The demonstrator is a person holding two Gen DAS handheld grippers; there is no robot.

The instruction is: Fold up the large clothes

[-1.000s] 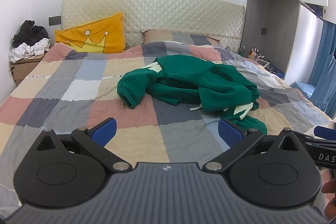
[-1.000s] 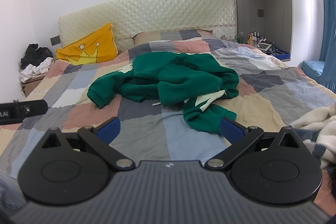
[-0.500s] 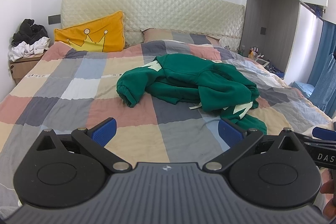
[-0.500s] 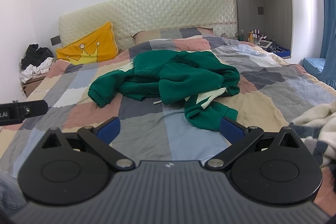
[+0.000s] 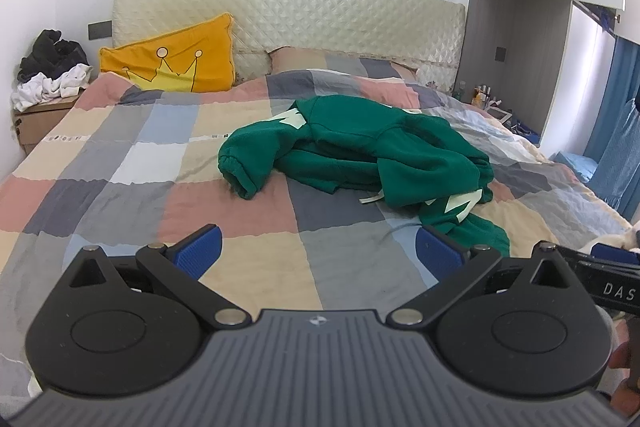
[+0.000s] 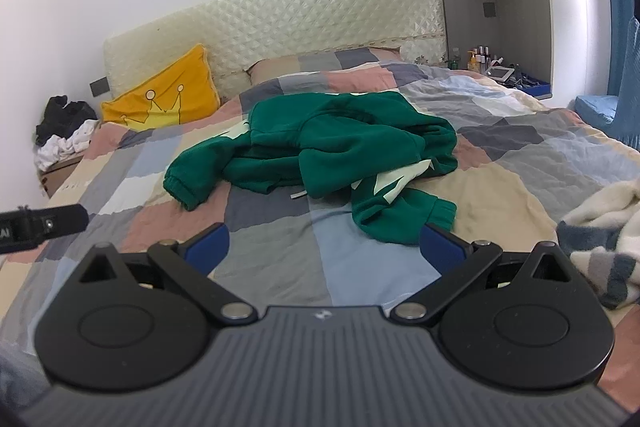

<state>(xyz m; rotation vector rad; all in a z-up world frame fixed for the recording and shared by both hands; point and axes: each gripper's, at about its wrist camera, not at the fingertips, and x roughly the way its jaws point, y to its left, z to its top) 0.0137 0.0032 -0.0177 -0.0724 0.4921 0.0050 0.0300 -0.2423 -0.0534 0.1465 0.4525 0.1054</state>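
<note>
Garment: green hoodie with pale lettering, crumpled in a heap, unfolded, on the middle of the bed.
Sleeves: one cuff trails toward the left side; another cuff lies nearest the right tongs.
Bed: patchwork quilt in grey, pink, beige and blue squares; quilted cream headboard.
Cushion: yellow, crown motif, leaning at the headboard, left.
Bedside: pile of dark and white clothes on a cardboard box.
Right edge: striped cream blanket.
Left tongs: spread wide, holding nothing, above the quilt, short of the hoodie.
Right tongs: spread wide, holding nothing, just short of the near cuff.
</note>
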